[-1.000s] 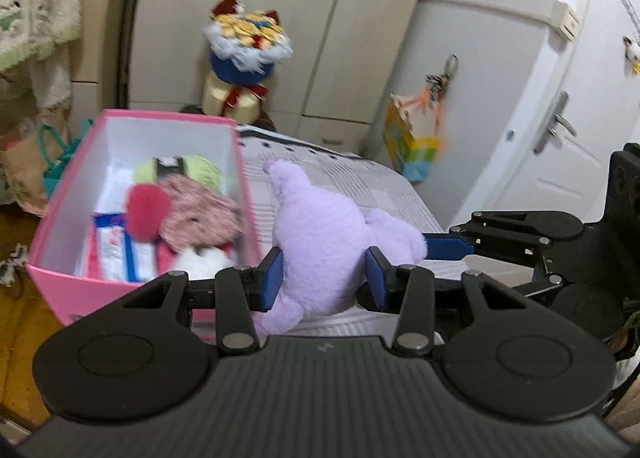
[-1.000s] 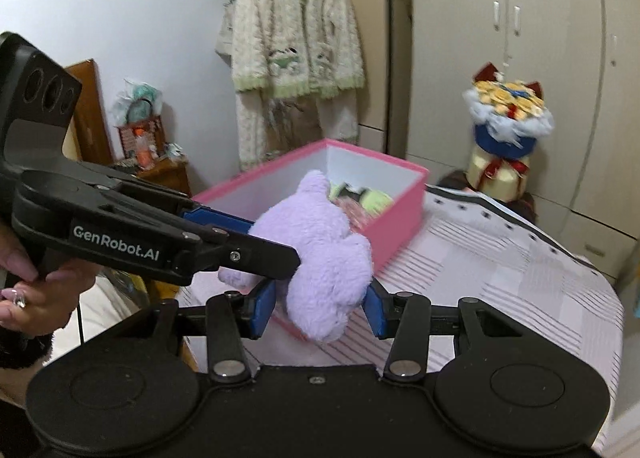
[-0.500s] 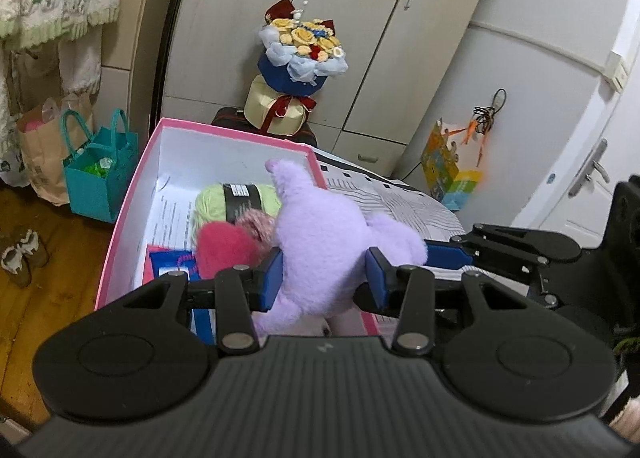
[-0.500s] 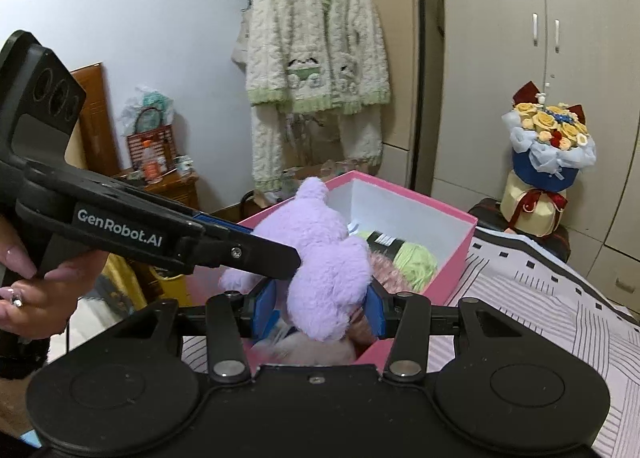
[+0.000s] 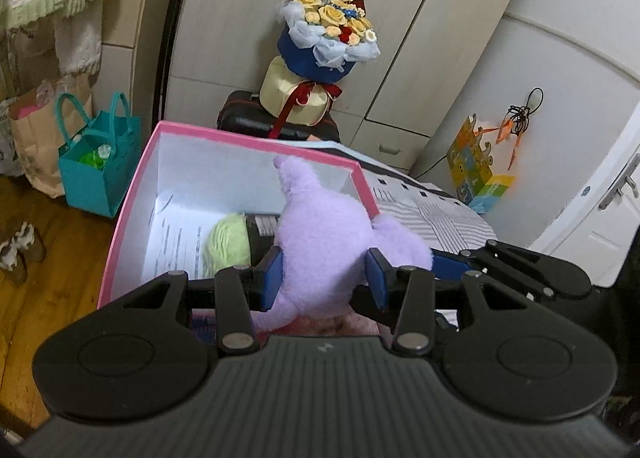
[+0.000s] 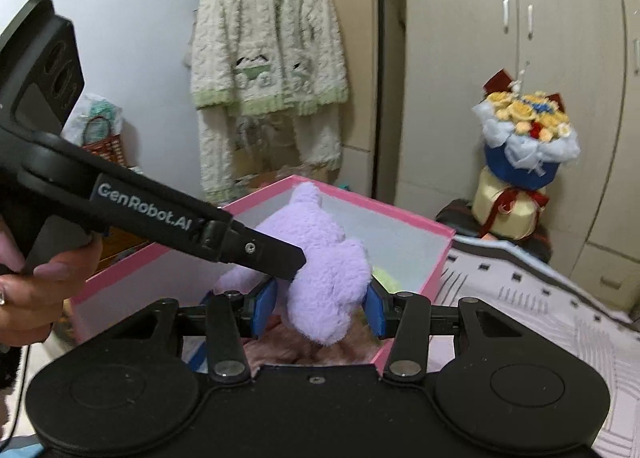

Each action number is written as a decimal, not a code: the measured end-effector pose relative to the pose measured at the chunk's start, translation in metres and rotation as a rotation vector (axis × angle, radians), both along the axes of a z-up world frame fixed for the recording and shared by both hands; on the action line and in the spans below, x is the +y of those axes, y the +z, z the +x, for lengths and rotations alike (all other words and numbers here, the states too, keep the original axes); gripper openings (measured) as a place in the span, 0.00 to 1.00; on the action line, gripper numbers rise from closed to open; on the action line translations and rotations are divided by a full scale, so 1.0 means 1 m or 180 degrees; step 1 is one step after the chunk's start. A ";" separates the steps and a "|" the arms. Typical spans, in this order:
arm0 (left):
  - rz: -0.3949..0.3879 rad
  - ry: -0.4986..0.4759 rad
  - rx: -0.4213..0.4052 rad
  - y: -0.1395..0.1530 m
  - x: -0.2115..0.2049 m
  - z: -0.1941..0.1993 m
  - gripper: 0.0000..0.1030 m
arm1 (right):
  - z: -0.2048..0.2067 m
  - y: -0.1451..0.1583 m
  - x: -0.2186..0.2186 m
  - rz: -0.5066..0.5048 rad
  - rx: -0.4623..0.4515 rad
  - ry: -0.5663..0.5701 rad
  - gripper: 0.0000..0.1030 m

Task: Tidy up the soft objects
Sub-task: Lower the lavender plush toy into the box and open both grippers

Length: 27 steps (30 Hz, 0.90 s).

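Both grippers have carried the plush (image 5: 324,242) sideways off the bed and over the box (image 5: 256,137) since a second ago; it now hangs above the open top instead of beside it. You're holding it two-handed: left gripper (image 5: 325,278) clamped on one end, right gripper (image 6: 320,306) clamped on the other, pads pressing into the fur on both. Makes sense, it's floppy and one grip would let it droop onto the rim. Plush isn't in yet, just above the contents. Yarn (image 5: 228,246) lies on the box floor under it, and something pinkish sits right below the grippers, too blurred to name. My read: lower it toward the free white floor at the far end, then release both. Risk is the long ear (image 5: 292,177) catching the far wall. Box sits at the edge of the bed, striped sheet (image 5: 436,213) to its right. Room: wood floor (image 5: 48,298), teal bag (image 5: 100,165), wardrobe (image 5: 392,17), bouquet (image 5: 328,37), cardigan (image 6: 268,41) hanging on the wall.
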State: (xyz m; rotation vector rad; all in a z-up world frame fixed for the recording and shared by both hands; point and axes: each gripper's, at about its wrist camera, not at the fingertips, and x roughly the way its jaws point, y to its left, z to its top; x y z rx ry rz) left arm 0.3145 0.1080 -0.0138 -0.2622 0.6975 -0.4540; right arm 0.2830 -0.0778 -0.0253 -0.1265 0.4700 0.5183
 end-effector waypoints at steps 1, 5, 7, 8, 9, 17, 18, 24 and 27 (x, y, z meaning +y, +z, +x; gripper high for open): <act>0.0006 0.0018 -0.0012 -0.001 -0.002 0.002 0.41 | 0.004 -0.001 -0.002 0.0061 0.0020 -0.0043 0.51; 0.0111 0.0062 0.0055 -0.011 -0.008 0.012 0.41 | 0.016 -0.011 0.000 -0.0017 0.0149 -0.0041 0.51; 0.0219 0.0060 0.0108 -0.016 -0.011 0.015 0.42 | 0.019 -0.018 0.002 -0.0076 0.0227 -0.0019 0.53; 0.0287 0.0082 0.0121 -0.018 -0.012 0.016 0.42 | 0.020 -0.020 0.003 -0.0091 0.0265 -0.0024 0.53; 0.0326 0.0107 0.0133 -0.019 -0.013 0.016 0.42 | 0.019 -0.022 0.004 -0.0110 0.0248 -0.0027 0.52; 0.0524 0.0265 -0.0009 -0.019 -0.017 -0.002 0.46 | -0.015 -0.007 -0.005 -0.0203 -0.0058 0.0054 0.59; 0.0478 0.0263 -0.0026 -0.019 -0.016 -0.006 0.46 | -0.020 -0.004 -0.009 -0.0154 -0.0025 0.0088 0.59; 0.0396 0.0336 -0.0214 -0.009 -0.013 -0.040 0.46 | -0.048 0.001 -0.018 0.0077 0.0035 0.0076 0.62; 0.0398 0.0309 -0.0351 0.000 -0.014 -0.061 0.46 | -0.061 0.003 -0.021 0.0107 0.0014 -0.0011 0.62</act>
